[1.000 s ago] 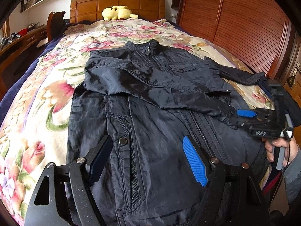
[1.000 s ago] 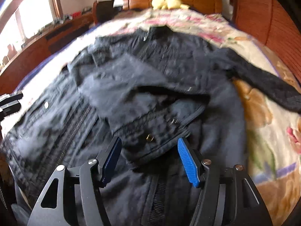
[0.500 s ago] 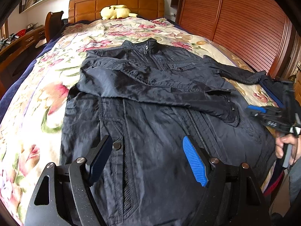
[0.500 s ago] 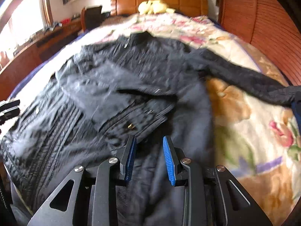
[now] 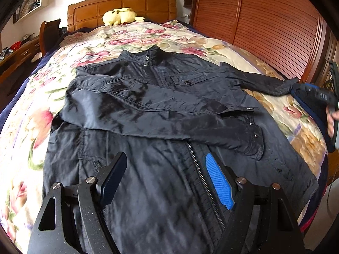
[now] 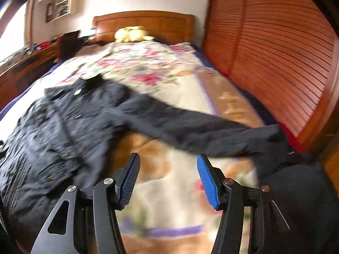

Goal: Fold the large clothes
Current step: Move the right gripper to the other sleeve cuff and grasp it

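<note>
A: Where is the jacket?

B: The black jacket [image 5: 161, 114] lies face up on the floral bedspread [image 5: 27, 127], collar toward the far headboard [image 5: 120, 6]. One sleeve [image 5: 169, 118] is folded across the chest; the other sleeve [image 6: 201, 131] stretches out to the right.

A: And the grippers?

B: The left hand-held gripper [image 5: 167, 175] hovers over the near hem, jaws released, empty. The right hand-held gripper [image 6: 168, 180] is spread wide over bare bedspread near the outstretched sleeve, gripping nothing.
</note>
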The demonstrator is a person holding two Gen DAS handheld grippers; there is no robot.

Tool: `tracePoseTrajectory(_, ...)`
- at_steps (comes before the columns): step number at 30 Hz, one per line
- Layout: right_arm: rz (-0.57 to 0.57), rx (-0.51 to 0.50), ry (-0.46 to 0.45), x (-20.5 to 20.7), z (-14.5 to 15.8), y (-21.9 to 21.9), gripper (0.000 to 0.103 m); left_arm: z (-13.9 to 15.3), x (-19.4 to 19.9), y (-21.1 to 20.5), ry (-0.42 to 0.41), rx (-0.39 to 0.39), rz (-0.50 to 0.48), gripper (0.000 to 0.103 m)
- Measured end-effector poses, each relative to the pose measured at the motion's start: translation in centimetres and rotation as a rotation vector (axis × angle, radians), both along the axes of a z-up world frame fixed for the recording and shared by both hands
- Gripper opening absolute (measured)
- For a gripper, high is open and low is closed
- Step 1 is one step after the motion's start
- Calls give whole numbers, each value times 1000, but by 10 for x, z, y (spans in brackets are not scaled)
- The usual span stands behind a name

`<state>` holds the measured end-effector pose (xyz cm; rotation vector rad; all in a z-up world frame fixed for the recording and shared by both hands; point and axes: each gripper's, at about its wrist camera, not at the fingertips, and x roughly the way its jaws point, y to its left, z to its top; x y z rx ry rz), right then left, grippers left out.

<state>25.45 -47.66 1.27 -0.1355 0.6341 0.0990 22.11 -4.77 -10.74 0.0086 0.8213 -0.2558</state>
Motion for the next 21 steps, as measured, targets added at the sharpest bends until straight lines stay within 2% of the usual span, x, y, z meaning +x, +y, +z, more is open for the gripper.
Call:
tracePoseTrajectory(4, -89, -11, 5, 28, 16, -37, 58, -3, 3, -4, 8, -3, 8, 78)
tracePoseTrajectory(10, -183, -13, 32, 67, 29, -66, 58, -11, 5, -4, 29, -1, 30, 78)
tracePoseTrajectory(15, -269, 47, 130, 114, 31, -96, 58, -14, 5, -2, 39, 2, 41, 78)
tracePoseTrajectory(17, -301, 63, 175, 142, 26, -97, 58, -14, 3, 0, 41, 1, 49, 78)
tracePoseTrajectory(21, -329, 67, 273, 169, 18, -104, 58, -13, 0, 5, 40, -4, 66, 78)
